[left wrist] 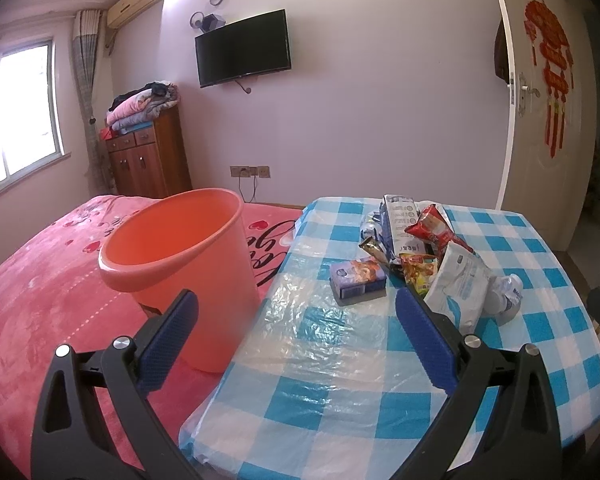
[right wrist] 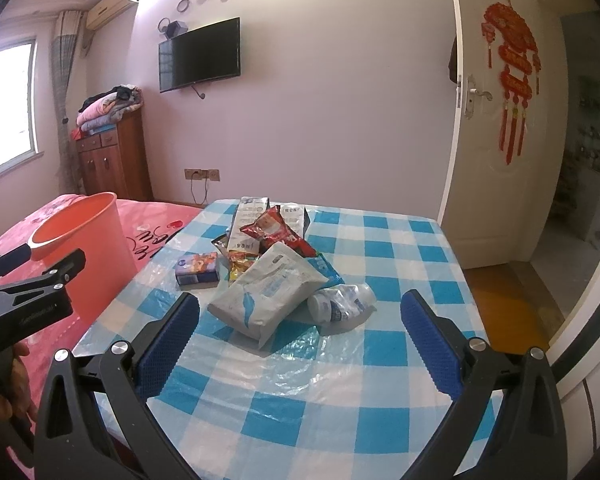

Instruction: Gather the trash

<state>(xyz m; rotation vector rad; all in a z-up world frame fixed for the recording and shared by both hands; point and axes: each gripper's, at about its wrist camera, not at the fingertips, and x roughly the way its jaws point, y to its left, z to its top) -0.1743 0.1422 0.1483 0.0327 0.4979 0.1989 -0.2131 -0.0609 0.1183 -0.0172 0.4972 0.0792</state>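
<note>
1. Nearest to me, at the bottom of the left wrist view, my left gripper has its blue-padded fingers spread wide, holding nothing; it hangs over the near edge of the worktop.
2. At the bottom of the right wrist view, my right gripper is likewise spread wide and empty. The left gripper also appears at the left edge of that frame, with a hand on its handle.
3. The worktop wears a blue-and-white checked cloth under clear plastic film.
4. The trash sits in a loose pile at the centre of the right wrist frame. Closest is a pale wet-wipe pack, and just right of it a crumpled clear plastic bottle lies on its side.
5. Left of the pack is a small blue box. Behind the pack are a yellow snack wrapper, a red snack bag and a tall white pouch.
6. An orange bin stands upright on the pink bed, just beside the worktop's left edge, centre left in the left wrist frame.
7. Farthest, a wall-mounted television is upper centre, a wooden cabinet at left, a white door at right.
</note>
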